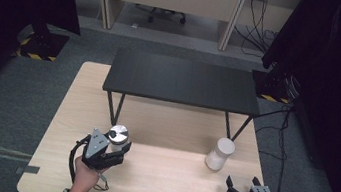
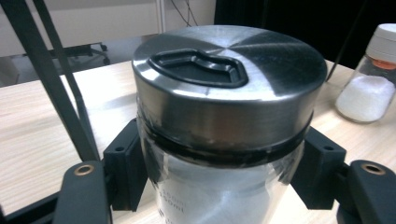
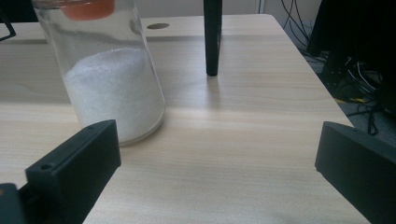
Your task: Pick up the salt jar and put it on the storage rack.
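Note:
A glass jar with a brushed steel lid (image 2: 229, 74) stands upright between the jaws of my left gripper (image 1: 112, 151), which is shut on it just below the lid; the jar (image 1: 118, 134) is at the table's left front. A second glass jar (image 1: 220, 154) with a white lid, part full of white powder (image 3: 114, 91), stands at the right front. My right gripper (image 1: 242, 187) is open near the front right corner, its jaws wide apart, with the powder jar ahead and to the left of them, untouched.
A low black shelf (image 1: 183, 80) on thin black legs (image 3: 212, 37) stands across the back of the light wooden table (image 1: 162, 175). The table's right edge (image 3: 322, 74) is close to my right gripper. Cables and dark stands lie on the floor beyond.

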A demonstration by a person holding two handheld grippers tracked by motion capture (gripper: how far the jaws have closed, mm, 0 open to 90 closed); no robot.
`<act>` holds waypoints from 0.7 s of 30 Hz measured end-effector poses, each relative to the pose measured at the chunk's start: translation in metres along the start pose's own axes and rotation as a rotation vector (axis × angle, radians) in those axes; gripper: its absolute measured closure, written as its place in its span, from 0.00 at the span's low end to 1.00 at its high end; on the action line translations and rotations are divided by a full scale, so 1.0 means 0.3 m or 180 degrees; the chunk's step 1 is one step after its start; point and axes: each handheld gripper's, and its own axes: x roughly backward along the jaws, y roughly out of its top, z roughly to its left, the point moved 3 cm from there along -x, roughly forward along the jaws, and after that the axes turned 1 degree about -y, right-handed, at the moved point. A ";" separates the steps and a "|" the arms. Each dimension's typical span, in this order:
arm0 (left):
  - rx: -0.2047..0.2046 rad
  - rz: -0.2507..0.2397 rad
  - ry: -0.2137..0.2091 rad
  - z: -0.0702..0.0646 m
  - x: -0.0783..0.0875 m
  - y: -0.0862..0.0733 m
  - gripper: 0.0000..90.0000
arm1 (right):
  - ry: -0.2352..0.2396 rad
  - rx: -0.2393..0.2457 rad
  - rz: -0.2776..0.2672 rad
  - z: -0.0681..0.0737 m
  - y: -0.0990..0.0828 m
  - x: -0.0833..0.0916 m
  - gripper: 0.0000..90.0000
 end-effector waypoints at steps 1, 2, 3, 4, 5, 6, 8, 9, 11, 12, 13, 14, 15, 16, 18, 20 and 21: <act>0.0006 -0.0004 0.0012 0.001 0.000 0.007 0.34 | 0.0003 0.0002 0.0002 0.000 0.000 0.000 0.00; 0.0010 -0.0003 0.0020 0.003 0.001 0.015 0.34 | 0.0006 0.0008 0.0006 0.000 0.001 -0.001 0.00; 0.0019 -0.0010 0.0034 0.003 0.002 0.023 0.34 | 0.0009 0.0012 0.0009 0.000 0.001 -0.001 0.00; 0.0033 -0.0026 0.0057 0.006 0.004 0.040 0.34 | 0.0012 0.0013 0.0009 0.000 0.001 -0.001 0.00; 0.0033 -0.0026 0.0057 0.006 0.004 0.040 0.34 | 0.0012 0.0013 0.0009 0.000 0.001 -0.001 0.00; 0.0031 -0.0029 0.0071 0.007 0.006 0.049 0.34 | 0.0014 0.0013 0.0008 0.000 0.001 -0.001 0.00; 0.0032 -0.0040 0.0103 0.009 0.007 0.069 0.34 | 0.0011 0.0004 0.0005 -0.001 0.001 0.000 0.00; 0.0022 -0.0057 0.0129 0.011 0.009 0.088 0.34 | 0.0008 -0.0009 -0.0002 -0.001 0.000 0.000 0.00; 0.0025 -0.0068 0.0145 0.011 0.011 0.097 0.34 | 0.0011 -0.0023 -0.0014 -0.003 -0.002 0.001 0.00; 0.0028 -0.0083 0.0175 0.010 0.015 0.118 0.34 | 0.0010 -0.0031 -0.0018 -0.003 -0.002 0.002 0.00; 0.0028 -0.0083 0.0175 0.010 0.015 0.118 0.34 | 0.0010 -0.0031 -0.0018 -0.003 -0.002 0.002 0.00; 0.0025 -0.0086 0.0190 0.010 0.017 0.130 0.34 | 0.0009 -0.0033 -0.0022 -0.004 -0.003 0.002 0.00; 0.0012 -0.0097 0.0224 0.009 0.021 0.153 0.34 | 0.0011 -0.0026 -0.0022 -0.003 -0.003 0.002 0.00; 0.0012 -0.0097 0.0224 0.009 0.021 0.153 0.34 | 0.0011 -0.0026 -0.0022 -0.003 -0.003 0.002 0.00; 0.0017 -0.0114 0.0263 0.008 0.027 0.184 0.34 | 0.0024 -0.0026 -0.0021 -0.005 -0.003 0.002 0.00; 0.0029 -0.0119 0.0272 0.008 0.028 0.194 0.34 | 0.0028 -0.0036 -0.0034 -0.006 -0.005 0.003 0.00; 0.0039 -0.0120 0.0282 0.008 0.029 0.203 0.34 | 0.0034 -0.0052 -0.0043 -0.008 -0.006 0.004 0.00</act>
